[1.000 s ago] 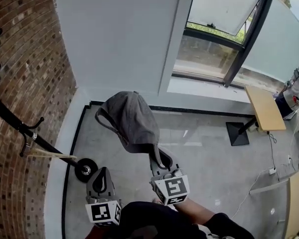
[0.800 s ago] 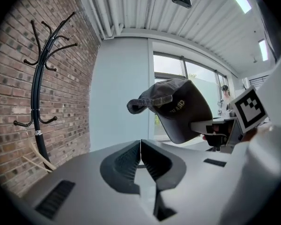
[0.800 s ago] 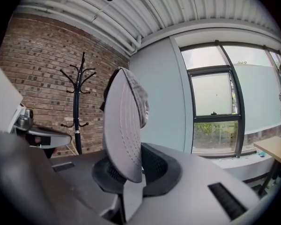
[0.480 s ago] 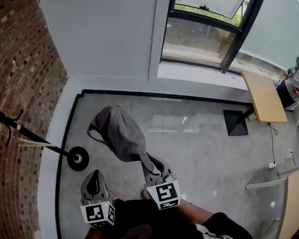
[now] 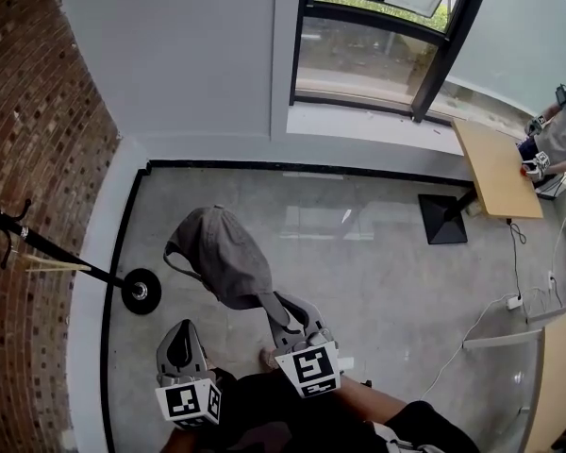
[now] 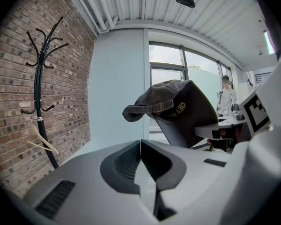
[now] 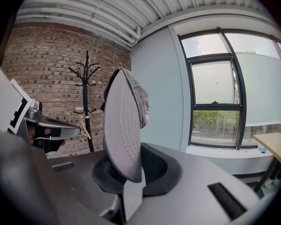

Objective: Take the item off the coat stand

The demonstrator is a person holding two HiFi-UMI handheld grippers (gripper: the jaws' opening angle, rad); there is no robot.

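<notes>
A grey baseball cap [image 5: 224, 258] hangs in the air, held by its brim in my right gripper [image 5: 281, 311], whose jaws are shut on the brim [image 7: 122, 135]. The cap [image 6: 182, 111] shows to the right in the left gripper view. My left gripper [image 5: 182, 345] sits beside it at the lower left, shut with nothing between its jaws [image 6: 140, 146]. The black coat stand [image 5: 52, 248] leans in from the left, its round base [image 5: 140, 292] on the floor, away from the cap. The coat stand [image 7: 86, 102] rises against the brick wall in the right gripper view.
A brick wall [image 5: 28, 159] runs along the left. A wooden hanger [image 5: 49, 264] hangs on the stand. A window [image 5: 377, 36] is ahead, a small wooden table [image 5: 495, 168] with a black base [image 5: 443, 220] at the right, cables on the floor beyond. A person stands at far right.
The cap and both grippers have drawn back from the coat stand. The stand has slid toward the left edge of the head view, and more floor shows between it and the cap.
</notes>
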